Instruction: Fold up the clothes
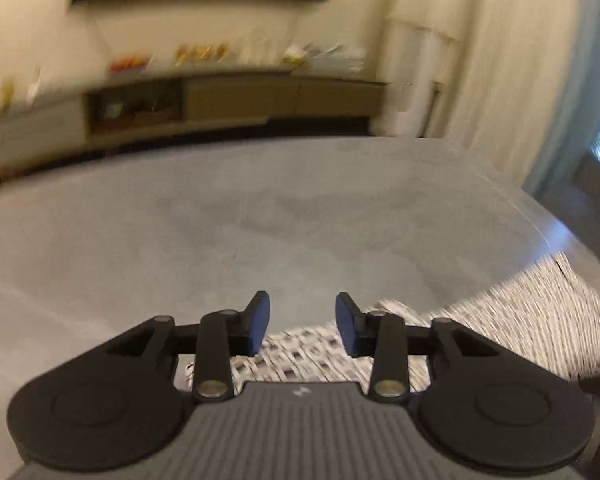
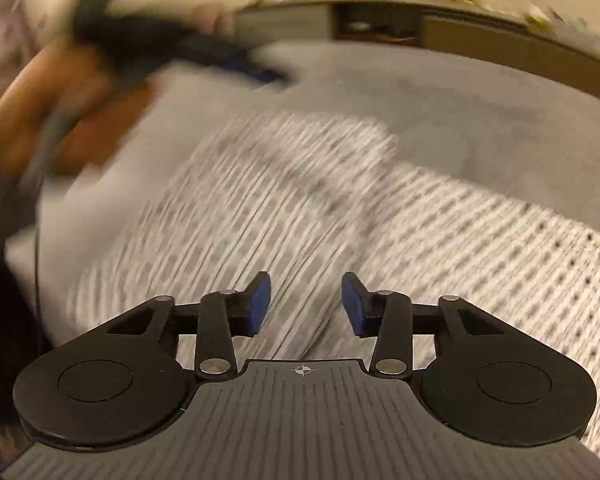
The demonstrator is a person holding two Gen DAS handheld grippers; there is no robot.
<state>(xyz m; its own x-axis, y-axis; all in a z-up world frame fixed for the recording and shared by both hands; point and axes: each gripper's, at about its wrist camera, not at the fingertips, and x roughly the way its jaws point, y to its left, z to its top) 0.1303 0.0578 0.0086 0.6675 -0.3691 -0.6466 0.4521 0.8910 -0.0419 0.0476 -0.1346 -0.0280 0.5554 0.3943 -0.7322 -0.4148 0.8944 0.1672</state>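
The patterned garment (image 2: 300, 208) is seen lying on the grey bed surface (image 1: 260, 220), heaped in soft folds rather than laid flat; both views are motion-blurred. The right gripper (image 2: 305, 304) is held above the garment, jaws apart and holding nothing. The left gripper (image 1: 302, 322) is held at the garment's edge (image 1: 500, 320), jaws likewise apart and empty. No grasp is in hand; whether a fold lies ahead or has been laid cannot be settled. A free hem would be needed for any grasp. Ample bare bed is noted beyond; its far edge borders a low cabinet (image 1: 220, 104).
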